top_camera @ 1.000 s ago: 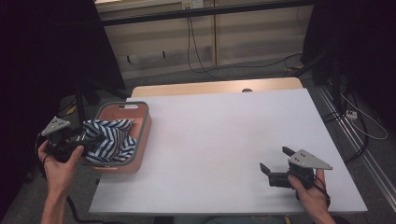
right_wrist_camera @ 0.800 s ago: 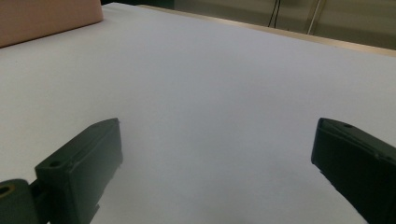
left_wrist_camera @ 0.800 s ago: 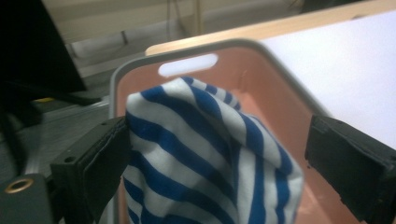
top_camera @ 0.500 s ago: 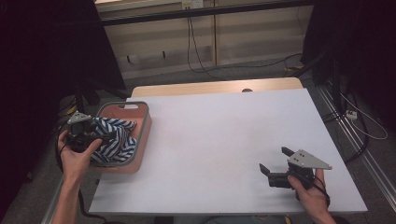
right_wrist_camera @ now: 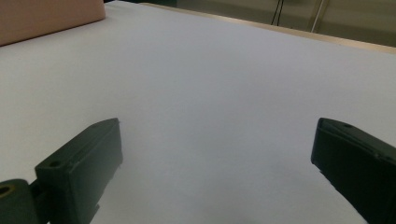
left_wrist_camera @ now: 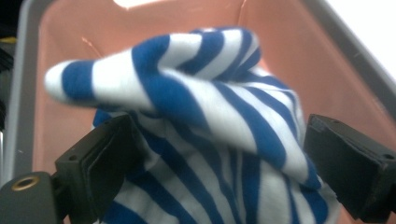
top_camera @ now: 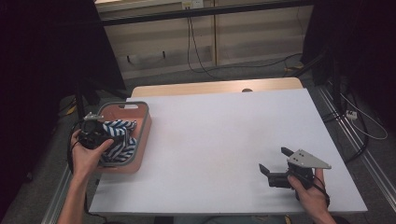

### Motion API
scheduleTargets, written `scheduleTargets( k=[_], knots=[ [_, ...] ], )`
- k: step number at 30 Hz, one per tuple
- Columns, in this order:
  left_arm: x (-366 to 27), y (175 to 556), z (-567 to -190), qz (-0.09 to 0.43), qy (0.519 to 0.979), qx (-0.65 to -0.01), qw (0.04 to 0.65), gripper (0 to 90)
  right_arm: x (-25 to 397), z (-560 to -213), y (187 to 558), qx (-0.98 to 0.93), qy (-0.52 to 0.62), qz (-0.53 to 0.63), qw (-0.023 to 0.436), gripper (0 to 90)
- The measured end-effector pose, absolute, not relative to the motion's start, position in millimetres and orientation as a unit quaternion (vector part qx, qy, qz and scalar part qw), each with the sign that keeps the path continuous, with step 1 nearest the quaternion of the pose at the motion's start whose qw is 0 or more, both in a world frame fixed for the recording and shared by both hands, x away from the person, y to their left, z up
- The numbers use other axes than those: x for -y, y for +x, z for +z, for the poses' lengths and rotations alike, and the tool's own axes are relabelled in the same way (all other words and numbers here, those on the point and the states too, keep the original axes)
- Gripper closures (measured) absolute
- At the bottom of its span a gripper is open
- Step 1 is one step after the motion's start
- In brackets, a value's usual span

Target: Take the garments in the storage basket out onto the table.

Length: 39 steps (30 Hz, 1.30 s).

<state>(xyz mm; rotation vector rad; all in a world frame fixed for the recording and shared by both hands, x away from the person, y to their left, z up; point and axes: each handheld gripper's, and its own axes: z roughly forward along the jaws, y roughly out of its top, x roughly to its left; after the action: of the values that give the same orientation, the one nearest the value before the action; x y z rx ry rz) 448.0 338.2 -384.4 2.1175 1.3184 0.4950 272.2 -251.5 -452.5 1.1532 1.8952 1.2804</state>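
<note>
With its jaws spread wide around the bunched cloth, the left gripper (left_wrist_camera: pixel 224 172) hasn't closed yet. That striped cloth (top_camera: pixel 119 140), heaped in the pink basket (top_camera: pixel 142 135) at the table's left edge, looks soft and light; pinching a raised fold seems best. The right gripper (top_camera: pixel 276 166) rests open and empty near the front right corner.

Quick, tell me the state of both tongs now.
Left tongs: open, jaws either side of the striped cloth in the pink bin, not clamped.
Right tongs: open, empty, over the table.

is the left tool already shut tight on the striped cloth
No, the left tool stands wide open, its jaws on either side of the striped cloth in the pink basket.
</note>
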Motion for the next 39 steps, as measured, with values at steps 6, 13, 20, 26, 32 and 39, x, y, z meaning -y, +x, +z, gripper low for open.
scheduleTargets(
  k=[6, 13, 20, 26, 32, 39],
  knots=[
    [-340.0, 455.9, -394.4, 0.166, 0.808, -0.507, 0.252, 6.3, 252.1, -452.7, 272.9, -0.709, 0.432, 0.478, 0.287, 1.6],
    [-332.5, 458.1, -399.8, 0.165, 0.830, -0.494, 0.199, 7.4, 252.1, -452.3, 272.2, -0.710, 0.430, 0.477, 0.288, 1.6],
    [-329.2, 463.4, -402.4, 0.141, 0.845, -0.487, 0.170, 21.6, 251.8, -453.0, 273.5, -0.712, 0.430, 0.474, 0.287, 1.6],
    [-330.3, 460.0, -402.5, 0.135, 0.844, -0.486, 0.184, 67.7, 253.0, -452.8, 273.3, -0.711, 0.432, 0.475, 0.286, 1.6],
    [-331.1, 457.9, -401.1, 0.137, 0.842, -0.482, 0.198, 81.1, 252.9, -452.6, 272.9, -0.711, 0.432, 0.475, 0.287, 1.6],
    [-333.7, 448.4, -391.5, 0.156, 0.825, -0.485, 0.245, 82.3, 252.6, -452.8, 273.7, -0.711, 0.432, 0.474, 0.288, 1.6]
  ],
)
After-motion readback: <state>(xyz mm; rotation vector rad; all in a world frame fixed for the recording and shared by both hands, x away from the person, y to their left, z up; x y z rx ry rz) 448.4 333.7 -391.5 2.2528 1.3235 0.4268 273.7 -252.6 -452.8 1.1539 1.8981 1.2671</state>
